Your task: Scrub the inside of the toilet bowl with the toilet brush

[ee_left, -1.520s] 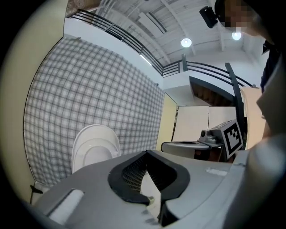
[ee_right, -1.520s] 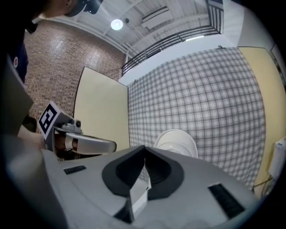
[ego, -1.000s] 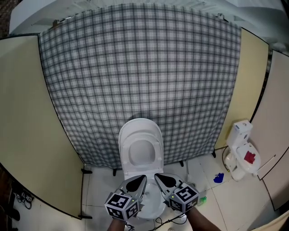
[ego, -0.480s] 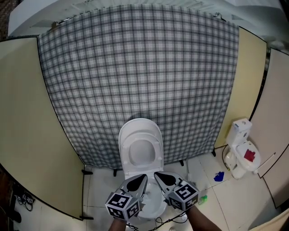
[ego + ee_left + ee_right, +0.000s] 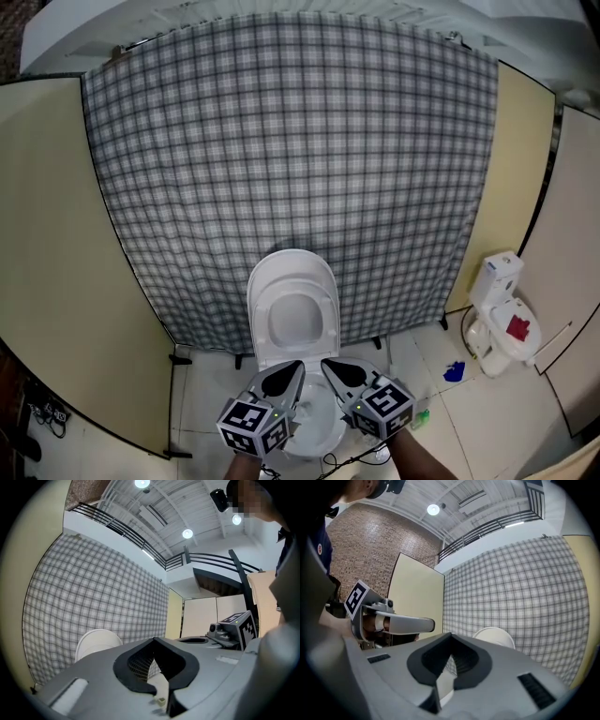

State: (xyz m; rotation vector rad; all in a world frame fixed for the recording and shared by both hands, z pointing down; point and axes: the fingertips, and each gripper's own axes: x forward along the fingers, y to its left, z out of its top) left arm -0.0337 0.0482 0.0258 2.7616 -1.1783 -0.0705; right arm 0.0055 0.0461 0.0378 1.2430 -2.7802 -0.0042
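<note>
Most of the toilet bowl (image 5: pixel 315 427) is hidden in the head view under the two grippers. Only a strip of its white inside shows between them, and the picture's lower edge cuts off its front. The lid (image 5: pixel 292 272) stands raised against the checked curtain (image 5: pixel 281 141). The left gripper (image 5: pixel 289 372) and the right gripper (image 5: pixel 332 368) hang side by side just above the bowl, pointing toward the lid, each with its jaws closed tip to tip on nothing. On the floor tiles (image 5: pixel 487 412) right of the toilet lie a blue thing (image 5: pixel 455 370) and a green thing (image 5: pixel 419 415), near a white fixture (image 5: pixel 497 281) with a red patch. All three are too small to identify, and whether any is the toilet brush cannot be told.
</note>
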